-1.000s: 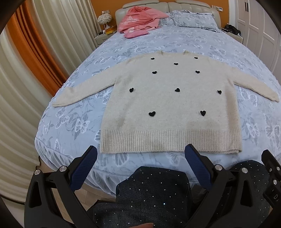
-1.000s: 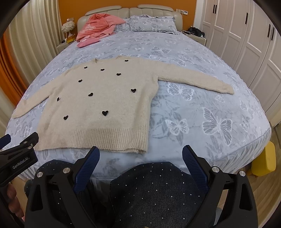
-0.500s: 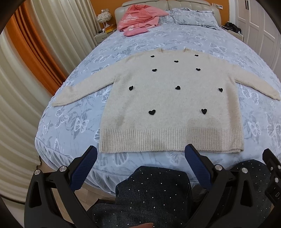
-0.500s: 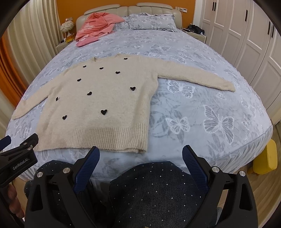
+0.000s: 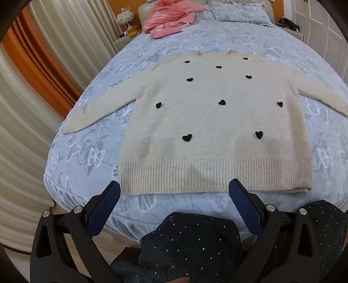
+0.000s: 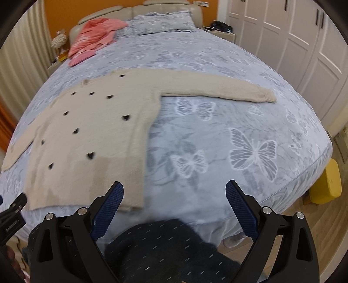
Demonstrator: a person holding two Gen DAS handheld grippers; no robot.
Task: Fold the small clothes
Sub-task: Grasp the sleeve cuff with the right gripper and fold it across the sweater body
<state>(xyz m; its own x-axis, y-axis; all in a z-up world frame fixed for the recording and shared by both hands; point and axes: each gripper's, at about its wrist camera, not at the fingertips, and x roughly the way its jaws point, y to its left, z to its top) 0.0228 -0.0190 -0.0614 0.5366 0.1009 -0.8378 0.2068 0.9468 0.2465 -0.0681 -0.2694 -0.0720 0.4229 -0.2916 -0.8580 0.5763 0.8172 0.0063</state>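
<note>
A cream knit sweater [image 5: 208, 122] with small black hearts lies flat, front up, on the bed, both sleeves spread out. Its ribbed hem faces me. My left gripper [image 5: 174, 191] is open and empty, just short of the hem's middle. My right gripper [image 6: 174, 191] is open and empty, above the bed's front edge, right of the sweater's [image 6: 93, 135] lower right corner. The right sleeve [image 6: 217, 89] stretches to the right across the bed. The right wrist view is blurred by motion.
The bed [image 5: 91, 139] has a grey-blue butterfly cover. Pink clothes [image 5: 169, 17] lie by the pillows at the headboard. Curtains [image 5: 28, 108] hang on the left, white wardrobe doors [image 6: 304, 43] stand on the right. A yellow object [image 6: 326, 185] sits on the floor. My dark dotted trousers [image 5: 189, 243] fill the foreground.
Both grippers have moved forward toward the bed. The right gripper has also swung to the right, so the sweater sits further left in its view. Both stay open.
</note>
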